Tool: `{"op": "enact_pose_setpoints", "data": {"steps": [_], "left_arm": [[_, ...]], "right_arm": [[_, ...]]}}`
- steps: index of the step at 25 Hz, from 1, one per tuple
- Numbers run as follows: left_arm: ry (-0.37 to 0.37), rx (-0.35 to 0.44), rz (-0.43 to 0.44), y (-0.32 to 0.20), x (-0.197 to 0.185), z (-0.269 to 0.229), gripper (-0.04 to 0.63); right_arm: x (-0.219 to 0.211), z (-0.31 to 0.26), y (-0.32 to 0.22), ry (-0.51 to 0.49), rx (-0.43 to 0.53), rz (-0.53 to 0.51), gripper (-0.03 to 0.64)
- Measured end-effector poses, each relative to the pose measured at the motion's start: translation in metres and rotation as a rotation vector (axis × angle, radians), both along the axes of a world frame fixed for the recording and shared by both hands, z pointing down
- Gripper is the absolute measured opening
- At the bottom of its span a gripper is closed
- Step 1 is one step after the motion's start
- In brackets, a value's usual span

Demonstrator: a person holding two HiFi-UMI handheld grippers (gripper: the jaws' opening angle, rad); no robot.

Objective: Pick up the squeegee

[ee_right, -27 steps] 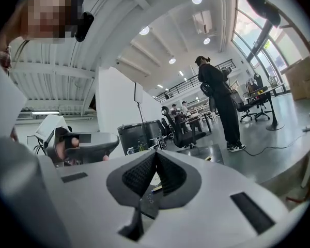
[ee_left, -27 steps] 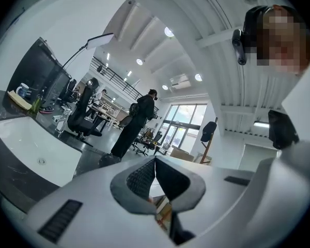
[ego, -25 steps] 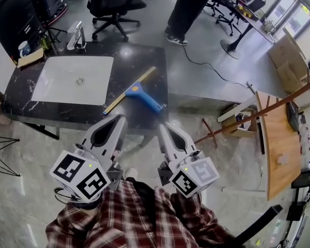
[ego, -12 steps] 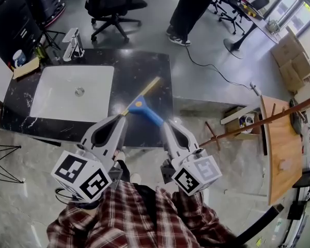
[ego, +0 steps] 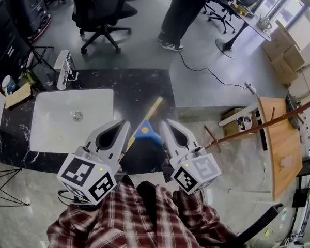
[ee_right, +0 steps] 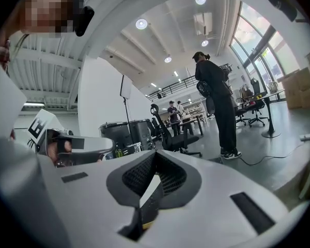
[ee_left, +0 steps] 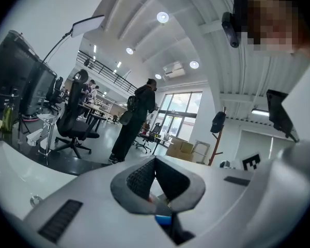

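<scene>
The dark stone surface (ego: 139,87) fills the middle of the head view, with a white sink basin (ego: 67,120) set into its left half. A person stands well beyond its far edge, out of my way.

Both tools hang over the near edge. The left gripper (ego: 124,124) and the right gripper (ego: 164,123) point level toward the far edge, near each other. The squeegee (ego: 146,132) lies flat on the surface between them, just right of the basin. Its pale blade runs diagonally toward the far right corner, and its blue handle sits close to the near edge.

In the left gripper view the fingers (ee_left: 139,180) are pressed together at their tips and pinch nothing. Only a sliver of blue shows through the slot below them. In the right gripper view the fingers (ee_right: 139,177) are likewise pressed together and empty.

I judge the pickup has not started. The main risk is going in with the tips together, because closed tips would shove the handle instead of straddling it. The polished surface looks slick and the handle is near the edge, so a nudge could send the squeegee to the floor. The two grippers could also knock each other if both close in at once.
</scene>
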State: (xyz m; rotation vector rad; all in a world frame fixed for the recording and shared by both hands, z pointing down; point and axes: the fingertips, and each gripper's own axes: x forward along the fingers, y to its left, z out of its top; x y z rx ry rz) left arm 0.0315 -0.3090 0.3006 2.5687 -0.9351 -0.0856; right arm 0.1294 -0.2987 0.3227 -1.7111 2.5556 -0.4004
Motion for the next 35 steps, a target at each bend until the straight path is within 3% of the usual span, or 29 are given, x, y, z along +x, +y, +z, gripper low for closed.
{"op": "enact_pose_setpoints", "data": {"steps": [9, 19, 23, 29, 32, 35], "left_arm": [[0.003, -0.039, 0.037, -0.030, 0.008, 0.010, 0.009], [0.023, -0.056, 0.023, -0.040, 0.018, 0.011, 0.009], [0.024, -0.050, 0.014, -0.044, 0.021, 0.009, 0.009], [0.017, -0.053, 0.003, -0.048, 0.023, 0.011, 0.009], [0.016, -0.056, -0.001, -0.049, 0.022, 0.013, 0.009], [0.016, -0.053, -0.010, -0.049, 0.021, 0.012, 0.009]], "right_arm": [[0.009, 0.009, -0.026, 0.061, -0.047, 0.036, 0.011], [0.015, 0.014, -0.037, 0.111, -0.107, -0.059, 0.014], [0.011, 0.018, -0.039, 0.134, -0.136, -0.147, 0.091], [0.004, 0.025, -0.039, 0.253, -0.157, -0.294, 0.244], [0.002, 0.032, -0.035, 0.350, -0.178, -0.376, 0.250], [-0.004, 0.047, -0.023, 0.458, -0.219, -0.521, 0.250]]}}
